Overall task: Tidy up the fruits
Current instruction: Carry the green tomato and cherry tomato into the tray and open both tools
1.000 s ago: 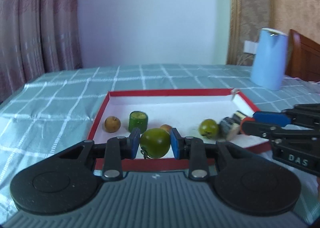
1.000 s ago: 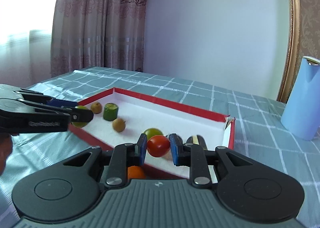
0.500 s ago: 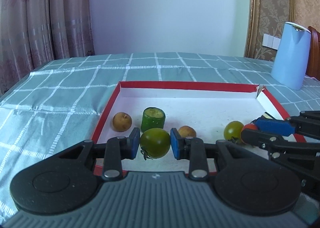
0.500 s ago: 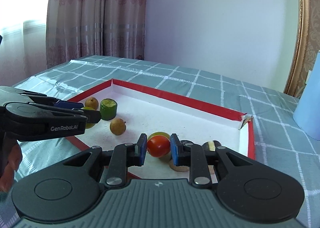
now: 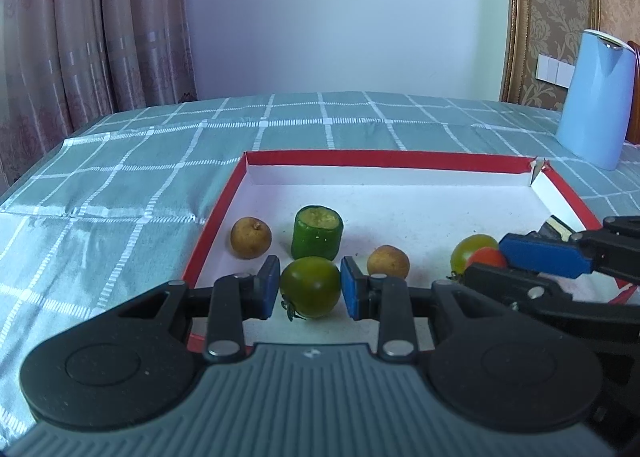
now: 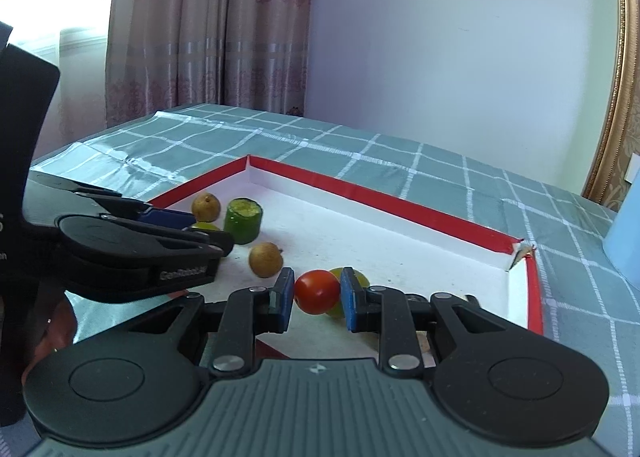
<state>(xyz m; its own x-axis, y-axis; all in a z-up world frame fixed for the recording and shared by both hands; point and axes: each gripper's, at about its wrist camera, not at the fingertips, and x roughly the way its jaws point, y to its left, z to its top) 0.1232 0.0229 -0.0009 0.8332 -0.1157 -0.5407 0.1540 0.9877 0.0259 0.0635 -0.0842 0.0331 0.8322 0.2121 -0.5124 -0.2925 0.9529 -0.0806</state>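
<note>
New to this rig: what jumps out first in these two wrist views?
Two black grippers, each gripping a tomato over the red-rimmed white tray: the left gripper holds a green tomato near the tray's front left, the right gripper a red tomato further right. Behind the green tomato stands a cut green cucumber stub flanked by two small brown fruits, and a pale blue jug sits on the checked cloth at far right.

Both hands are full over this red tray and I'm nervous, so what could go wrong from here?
1. The red tomato in the right gripper is round and pinched only at its sides. It could slip and roll into the yellow-green tomato just behind it.
2. The left gripper, shut on the green tomato, sits close beside the right one, so they might collide.
3. Squeezing harder could bruise either tomato.
</note>
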